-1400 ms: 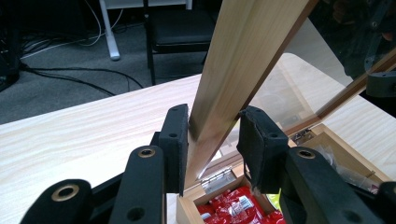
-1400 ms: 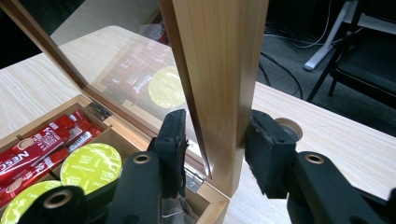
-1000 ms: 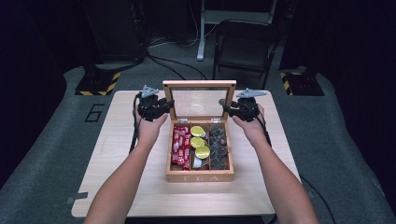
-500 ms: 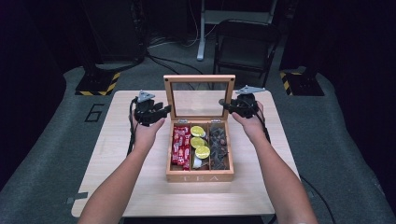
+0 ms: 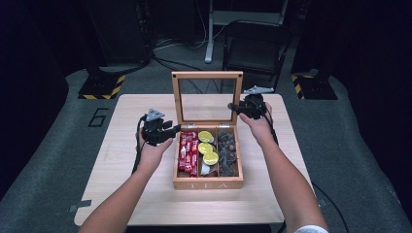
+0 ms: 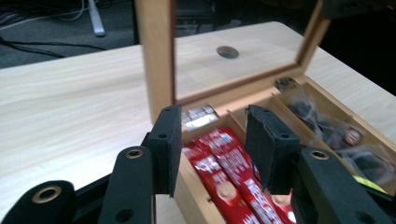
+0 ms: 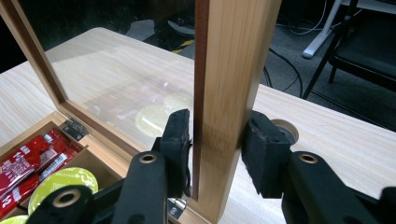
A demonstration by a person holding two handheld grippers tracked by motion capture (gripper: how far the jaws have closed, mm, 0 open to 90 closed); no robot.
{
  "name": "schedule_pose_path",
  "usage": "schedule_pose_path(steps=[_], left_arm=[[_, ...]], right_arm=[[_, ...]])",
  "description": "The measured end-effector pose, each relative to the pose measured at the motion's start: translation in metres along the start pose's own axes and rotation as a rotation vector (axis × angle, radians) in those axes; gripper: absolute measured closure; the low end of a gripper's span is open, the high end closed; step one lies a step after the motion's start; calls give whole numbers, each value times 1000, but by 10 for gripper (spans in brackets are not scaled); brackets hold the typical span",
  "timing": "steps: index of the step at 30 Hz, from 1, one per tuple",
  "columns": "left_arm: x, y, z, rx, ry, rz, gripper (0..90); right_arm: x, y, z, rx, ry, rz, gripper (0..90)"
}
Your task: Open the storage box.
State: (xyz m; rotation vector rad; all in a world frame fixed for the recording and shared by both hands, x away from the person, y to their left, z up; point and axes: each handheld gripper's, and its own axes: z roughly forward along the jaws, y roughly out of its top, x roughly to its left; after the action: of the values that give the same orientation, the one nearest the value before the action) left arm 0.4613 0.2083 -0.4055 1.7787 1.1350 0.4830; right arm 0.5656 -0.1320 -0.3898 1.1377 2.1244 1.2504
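Lid (image 5: 207,76) stands upright (box (image 5: 207,183) open); right gripper (image 7: 215,140) seemingly pinches its side frame, while left gripper (image 6: 212,140) gapes empty over red packets (image 6: 233,186).

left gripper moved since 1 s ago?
Yes. In the high view the left gripper has come away from the lid frame's left edge, down toward the person, and now sits open beside the tea box's left wall.

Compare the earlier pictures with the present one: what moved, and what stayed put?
The left gripper let go of the lid and dropped toward the person, now open over the red packets. The right gripper stays around the lid's frame. The tea box stayed open, unmoved.
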Motion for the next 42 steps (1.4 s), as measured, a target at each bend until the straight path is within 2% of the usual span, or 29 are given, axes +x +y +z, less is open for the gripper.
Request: schedule_pose_path(steps=[3, 7, 15, 21, 25, 31, 32, 36, 40, 42], left_arm=[[-7, -7, -2, 2, -20, -5, 561], [-15, -15, -3, 20, -16, -5, 559], [-28, -35, 7, 68, -18, -22, 563], [-37, -49, 18, 92, -8, -29, 547], [-41, -55, 23, 128, 18, -2, 545], [-45, -58, 28, 116, 16, -18, 547], [-47, -58, 29, 117, 15, -21, 549], [-49, -59, 31, 135, 48, 13, 604], [-48, -60, 33, 155, 46, -15, 699], [-49, -59, 33, 163, 56, 9, 711]], right_arm=[[-2, 1, 3, -1, 5, 21, 627], [-3, 0, 6, -10, 3, 31, 626], [-3, 1, 9, -1, -16, 16, 612], [-3, 2, 11, 8, -18, 14, 601], [-4, 3, 13, 7, -20, 22, 595], [-5, 3, 16, 9, -22, 24, 583], [-4, 3, 16, 12, -24, 40, 576], [-5, 3, 18, 11, -22, 39, 569], [-5, 3, 19, 11, -18, 38, 559], [-5, 3, 19, 10, -16, 39, 550]])
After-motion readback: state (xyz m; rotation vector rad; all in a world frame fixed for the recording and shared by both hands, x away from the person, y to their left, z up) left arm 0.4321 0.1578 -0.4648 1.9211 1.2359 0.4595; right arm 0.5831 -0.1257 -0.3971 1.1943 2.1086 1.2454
